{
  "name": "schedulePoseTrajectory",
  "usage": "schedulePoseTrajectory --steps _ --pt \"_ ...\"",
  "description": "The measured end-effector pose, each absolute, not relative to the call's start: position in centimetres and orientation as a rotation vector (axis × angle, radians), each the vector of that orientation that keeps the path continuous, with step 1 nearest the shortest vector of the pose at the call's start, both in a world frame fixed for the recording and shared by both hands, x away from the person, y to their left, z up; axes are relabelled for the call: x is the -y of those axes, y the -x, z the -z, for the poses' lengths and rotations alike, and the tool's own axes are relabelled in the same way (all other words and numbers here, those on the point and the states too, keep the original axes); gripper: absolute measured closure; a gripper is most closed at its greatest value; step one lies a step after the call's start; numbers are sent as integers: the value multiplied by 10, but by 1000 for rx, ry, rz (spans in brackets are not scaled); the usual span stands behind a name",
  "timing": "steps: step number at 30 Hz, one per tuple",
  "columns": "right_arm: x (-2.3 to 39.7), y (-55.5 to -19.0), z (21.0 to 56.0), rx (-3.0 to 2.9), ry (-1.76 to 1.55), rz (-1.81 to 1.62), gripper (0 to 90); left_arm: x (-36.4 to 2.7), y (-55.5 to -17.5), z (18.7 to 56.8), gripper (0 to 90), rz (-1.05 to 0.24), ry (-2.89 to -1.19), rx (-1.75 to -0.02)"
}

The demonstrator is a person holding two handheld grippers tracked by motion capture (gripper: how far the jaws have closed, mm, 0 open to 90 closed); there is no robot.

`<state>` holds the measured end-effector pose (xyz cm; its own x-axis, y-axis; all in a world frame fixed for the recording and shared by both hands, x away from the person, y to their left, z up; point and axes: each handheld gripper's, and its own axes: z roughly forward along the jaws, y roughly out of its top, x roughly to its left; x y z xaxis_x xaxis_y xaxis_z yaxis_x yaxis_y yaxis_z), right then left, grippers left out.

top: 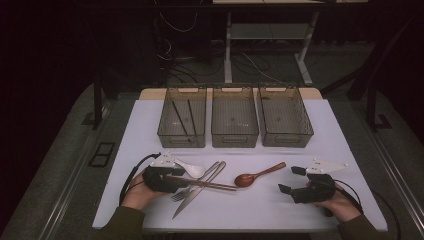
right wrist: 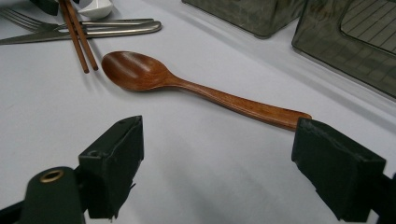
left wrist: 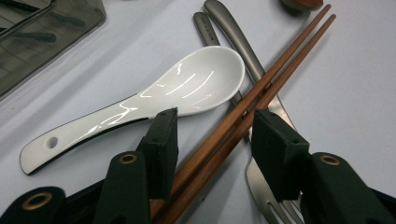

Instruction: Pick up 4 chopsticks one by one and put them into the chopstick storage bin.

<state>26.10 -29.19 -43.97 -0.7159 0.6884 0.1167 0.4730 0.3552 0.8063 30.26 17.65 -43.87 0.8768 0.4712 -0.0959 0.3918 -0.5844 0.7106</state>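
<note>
Left gripper (left wrist: 212,133) low over the white table (top: 280,200), black foam-padded jaws apart and straddling the pair of wooden chopsticks (left wrist: 261,91); pads not yet pressing, a slight gap showing on each side of the slim, round, reddish-brown sticks. Just beside, on the left jaw's outer side, a glossy white ceramic soup spoon (left wrist: 154,95), deep oval bowl, flat handle with a small hole at its end. Beneath the chopsticks, crossed at an angle, a matte steel fork (left wrist: 268,186) and a steel knife (top: 192,197), smooth rounded handles side by side. Farther right, apart from the heap, a carved wooden spoon (right wrist: 187,84), warm brown with visible grain, oval bowl toward the chopstick tips, handle slanting away. Right gripper (right wrist: 217,154) resting near that handle's end, jaws wide apart, nothing between them. Along the far edge, three smoky translucent plastic bins (top: 235,117), rectangular with ribbed floors; dark chopsticks (top: 182,117) in the leftmost.
</note>
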Motion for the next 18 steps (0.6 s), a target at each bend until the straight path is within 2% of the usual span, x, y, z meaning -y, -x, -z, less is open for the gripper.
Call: schedulePoseTrajectory --steps 18 --pt "292 -261 440 -2377 -1039 -1290 166 -174 -300 443 597 -105 -2309 -571"
